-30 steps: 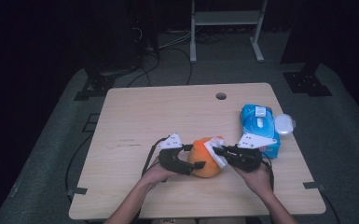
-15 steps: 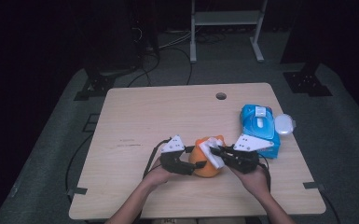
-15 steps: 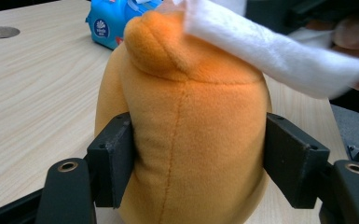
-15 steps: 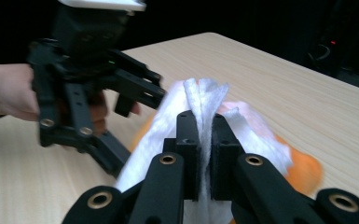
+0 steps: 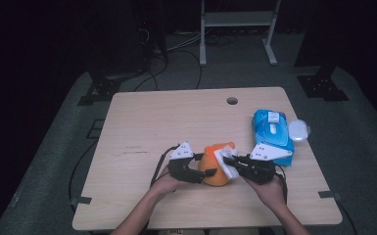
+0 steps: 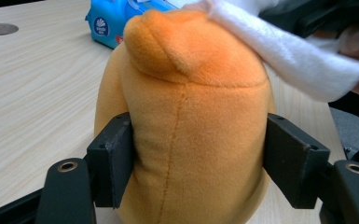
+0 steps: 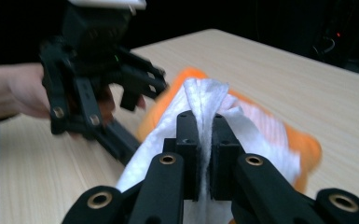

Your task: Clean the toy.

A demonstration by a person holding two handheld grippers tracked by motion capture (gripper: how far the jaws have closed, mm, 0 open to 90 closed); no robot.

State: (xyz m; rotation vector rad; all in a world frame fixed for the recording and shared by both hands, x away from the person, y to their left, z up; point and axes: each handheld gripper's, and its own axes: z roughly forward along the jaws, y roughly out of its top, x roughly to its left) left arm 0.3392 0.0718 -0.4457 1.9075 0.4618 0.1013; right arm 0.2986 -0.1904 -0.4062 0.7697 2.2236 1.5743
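An orange plush toy point(image 5: 210, 172) stands on the wooden table point(image 5: 176, 122) near its front edge. My left gripper point(image 5: 201, 174) comes at the toy from the left. Its jaws have just been closing, and both pads now press the toy's point(image 6: 191, 116) sides, so it is shut on it. From the right, my right gripper point(image 5: 228, 163) is shut on a white wipe point(image 5: 223, 160), pinched between its jaws point(image 7: 206, 130). The wipe point(image 7: 205, 98) lies against the toy's point(image 7: 305, 144) upper side, draped over its top point(image 6: 298, 56).
A blue pack of wipes point(image 5: 272, 129) lies at the right of the table, with a small white lid point(image 5: 298, 130) beside it. A round cable hole point(image 5: 232, 101) is at the far middle. Dark floor, cables and a stand lie beyond the table.
The left gripper's jaws have closed onto the orange toy. The right gripper with the wipe has shifted slightly against the toy's top. Both hands stay in about the same spot.
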